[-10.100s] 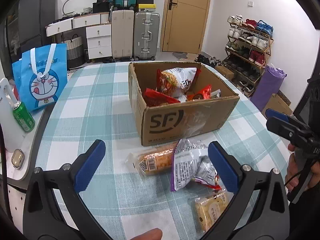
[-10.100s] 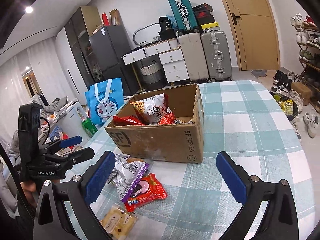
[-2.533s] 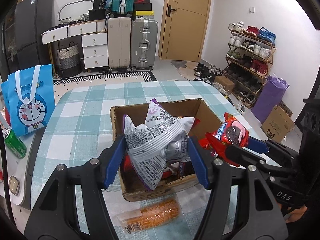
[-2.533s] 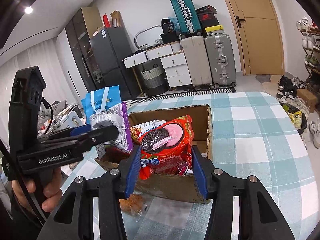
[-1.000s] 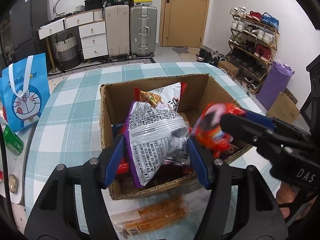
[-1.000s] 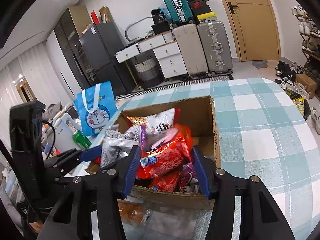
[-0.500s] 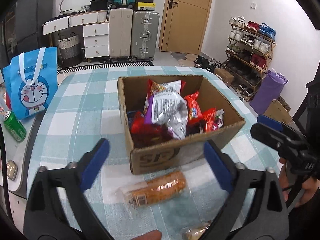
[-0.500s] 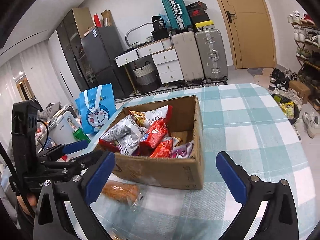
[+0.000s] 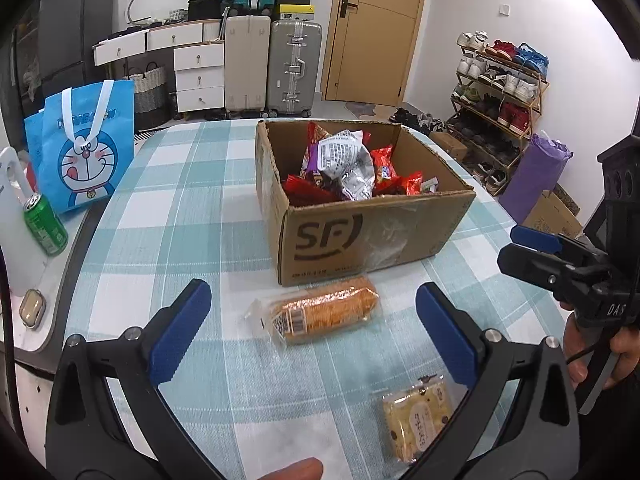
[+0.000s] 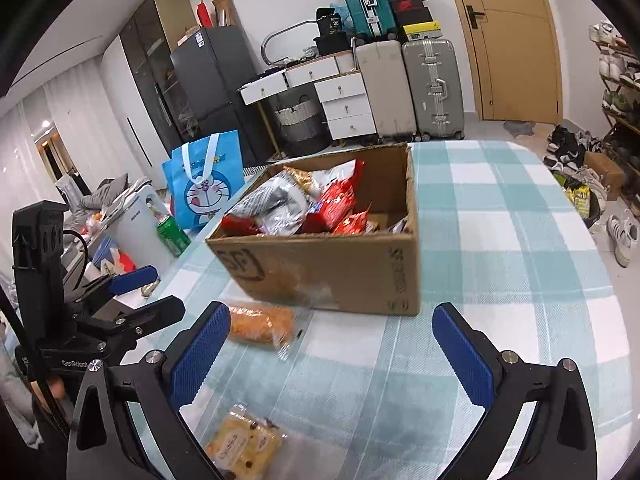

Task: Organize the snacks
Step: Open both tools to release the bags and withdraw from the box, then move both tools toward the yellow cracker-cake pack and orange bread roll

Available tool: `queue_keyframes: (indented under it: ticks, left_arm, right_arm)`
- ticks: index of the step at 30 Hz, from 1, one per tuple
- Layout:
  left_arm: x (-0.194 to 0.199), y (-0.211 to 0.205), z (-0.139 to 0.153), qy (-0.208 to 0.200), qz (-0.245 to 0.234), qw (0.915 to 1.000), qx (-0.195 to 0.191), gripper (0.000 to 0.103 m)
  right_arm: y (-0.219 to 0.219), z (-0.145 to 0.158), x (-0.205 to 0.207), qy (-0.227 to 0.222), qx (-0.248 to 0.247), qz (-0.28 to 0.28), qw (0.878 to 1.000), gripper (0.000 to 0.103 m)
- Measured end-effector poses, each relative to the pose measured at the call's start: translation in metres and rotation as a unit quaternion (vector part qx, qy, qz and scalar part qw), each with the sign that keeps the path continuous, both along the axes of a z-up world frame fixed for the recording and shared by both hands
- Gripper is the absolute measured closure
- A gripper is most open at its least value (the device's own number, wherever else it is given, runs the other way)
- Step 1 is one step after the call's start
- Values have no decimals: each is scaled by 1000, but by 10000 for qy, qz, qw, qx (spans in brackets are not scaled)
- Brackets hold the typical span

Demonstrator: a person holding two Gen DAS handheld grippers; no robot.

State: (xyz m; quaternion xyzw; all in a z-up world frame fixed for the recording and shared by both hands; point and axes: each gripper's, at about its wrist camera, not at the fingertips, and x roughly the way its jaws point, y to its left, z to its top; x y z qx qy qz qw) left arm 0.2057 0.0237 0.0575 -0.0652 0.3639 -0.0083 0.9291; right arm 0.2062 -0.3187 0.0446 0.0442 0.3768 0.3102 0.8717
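Observation:
A brown SF cardboard box (image 9: 372, 236) (image 10: 332, 268) stands on the checked tablecloth, filled with several snack bags, among them a silver and purple bag (image 9: 344, 160) (image 10: 276, 204) and red packets (image 9: 386, 168) (image 10: 336, 200). An orange wrapped snack (image 9: 320, 314) (image 10: 260, 326) lies just in front of the box. A yellow wrapped cake (image 9: 416, 416) (image 10: 244, 446) lies nearer. My left gripper (image 9: 312, 332) is open and empty above the orange snack. My right gripper (image 10: 332, 356) is open and empty, right of both loose snacks.
A blue Doraemon bag (image 9: 86, 160) and a green can (image 9: 44, 226) stand beyond the table's left edge. The tablecloth (image 10: 500, 248) stretches right of the box. Suitcases, drawers and a shoe rack (image 9: 500, 92) stand behind the table.
Both grippers have let go of their snack bags into the box, opened wide and pulled back and down toward the near table, where the orange snack and yellow cake lie.

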Motion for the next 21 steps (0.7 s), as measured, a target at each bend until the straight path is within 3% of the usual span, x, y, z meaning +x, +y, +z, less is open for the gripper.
queue_keyframes:
  ticks: [8,21]
  left_arm:
    - [-27,-2,0,92,84,9999,20,1]
    - [-63,-5,-11,325,131,9992,170,1]
  right_arm:
    - [-8,-5,-17,229,36,11,9997,1]
    - [11,-32,-46,801,-427,455,9948,1]
